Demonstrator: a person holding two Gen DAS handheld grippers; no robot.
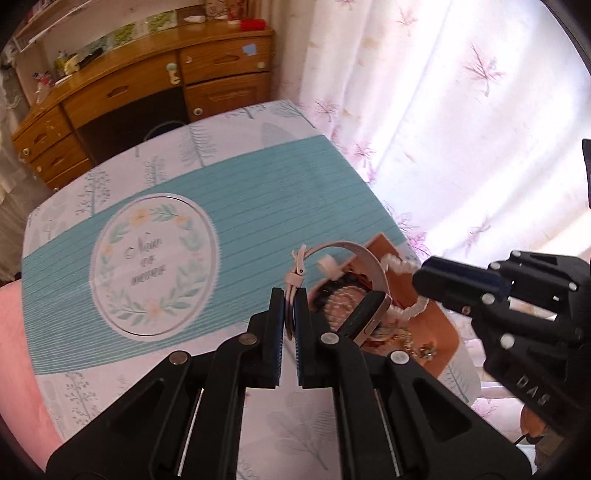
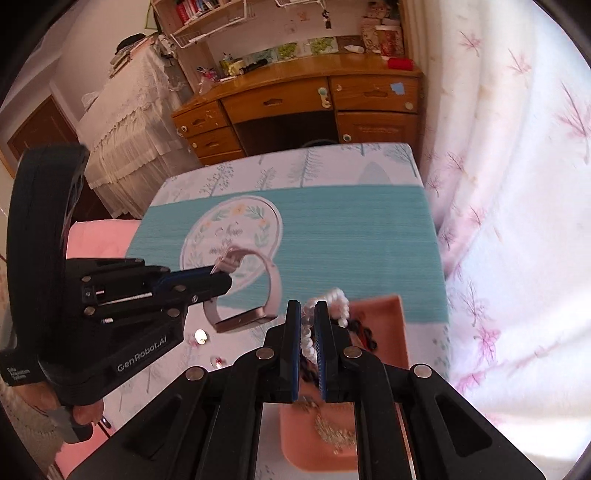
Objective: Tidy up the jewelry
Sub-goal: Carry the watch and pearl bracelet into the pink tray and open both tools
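Watch (image 1: 354,280) strap pinched in left claw (image 1: 290,295), above tray (image 1: 439,332).

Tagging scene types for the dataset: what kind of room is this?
Likely a bedroom or study at home: a wooden desk with drawers, wall shelves of books, floral curtains beside a cloth-covered table.

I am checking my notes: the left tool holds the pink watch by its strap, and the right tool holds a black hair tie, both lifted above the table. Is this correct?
Not quite. The right tool holds a white hair tie, not a black one; the right wrist view shows it. The rest stands: the left tool grips the pink watch by its strap, both lifted above the table.
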